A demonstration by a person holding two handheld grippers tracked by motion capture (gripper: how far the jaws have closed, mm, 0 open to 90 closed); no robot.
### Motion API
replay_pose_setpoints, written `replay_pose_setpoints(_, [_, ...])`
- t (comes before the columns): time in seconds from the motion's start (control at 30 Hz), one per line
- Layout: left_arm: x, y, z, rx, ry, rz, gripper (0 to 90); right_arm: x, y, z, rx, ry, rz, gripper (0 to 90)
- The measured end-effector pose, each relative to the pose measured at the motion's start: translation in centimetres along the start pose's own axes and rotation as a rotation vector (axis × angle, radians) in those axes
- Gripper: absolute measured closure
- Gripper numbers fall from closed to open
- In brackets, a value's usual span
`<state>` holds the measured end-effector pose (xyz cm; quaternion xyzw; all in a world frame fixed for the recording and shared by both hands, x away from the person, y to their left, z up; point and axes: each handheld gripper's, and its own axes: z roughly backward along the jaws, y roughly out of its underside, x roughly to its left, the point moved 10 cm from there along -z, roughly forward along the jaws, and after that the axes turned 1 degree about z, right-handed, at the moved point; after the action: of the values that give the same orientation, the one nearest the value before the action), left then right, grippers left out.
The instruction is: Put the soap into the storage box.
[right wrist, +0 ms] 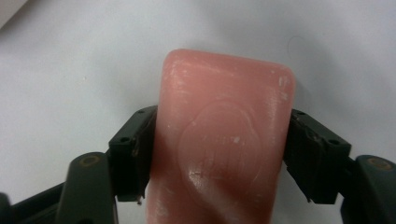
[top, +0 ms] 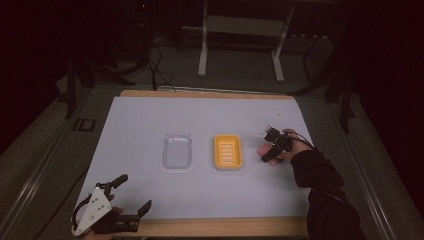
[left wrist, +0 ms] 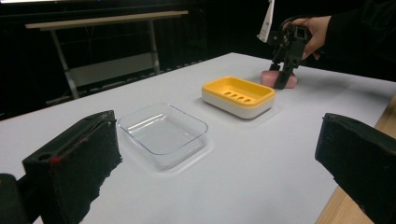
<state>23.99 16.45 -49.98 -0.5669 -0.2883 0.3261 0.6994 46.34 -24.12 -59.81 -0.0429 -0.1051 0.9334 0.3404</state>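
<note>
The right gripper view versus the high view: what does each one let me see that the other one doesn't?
The right gripper view alone shows the stamped oval on the pink soap bar and the pads pressing its long sides. The high view alone shows the clear dish, the yellow soap tray and the left gripper, open. Both show the right gripper and the white table.

place: lab or test room, dim | surface: table (top: 150, 210) under a pale sheet, wooden strip bare at near and far edges | beyond far edge: metal-legged stand (top: 240, 40) on grey carpet, loose cables (top: 155, 70) on the floor | surroundings: black walls, no household furniture, staged recording set-up
</note>
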Motion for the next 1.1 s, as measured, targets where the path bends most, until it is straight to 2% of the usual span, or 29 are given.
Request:
replay_pose_setpoints(0.3, [0.1, 0.0, -0.1, 0.002, 0.000, 0.003, 0.2, -0.3, 0.0, 0.2, 0.021, 0.040, -0.163, 36.3])
replay_pose_setpoints(0.5, [0.0, 0.0, -0.1, 0.002, -0.001, 0.001, 0.2, 0.0, 0.4, 0.7, 0.054, 0.050, -0.350, 36.5])
replay_pose_setpoints(0.6, [0.0, 0.0, -0.1, 0.002, -0.001, 0.001, 0.2, 0.0, 0.8, 1.0, 0.095, 0.093, -0.392, 36.5])
replay_pose_setpoints(0.7, [0.0, 0.0, -0.1, 0.003, -0.001, 0.002, 0.2, 0.3, 0.9, 1.4, 0.112, 0.097, -0.454, 36.5])
replay_pose_setpoints(0.73, [0.0, 0.0, -0.1, 0.003, -0.001, 0.002, 0.2, 0.3, 0.9, 1.5, 0.114, 0.102, -0.463, 36.5])
replay_pose_setpoints(0.87, [0.0, 0.0, -0.1, 0.003, -0.003, 0.003, 0.2, 0.0, 0.7, 2.4, 0.101, 0.168, -0.480, 36.6])
replay_pose_setpoints(0.97, [0.0, 0.1, -0.1, 0.005, -0.004, 0.002, 0.2, 0.4, 0.3, 3.2, 0.097, 0.157, -0.503, 36.6])
replay_pose_setpoints(1.1, [0.0, 0.0, -0.1, 0.003, -0.005, 0.002, 0.2, 0.7, -0.2, 4.3, 0.108, 0.177, -0.522, 36.7])
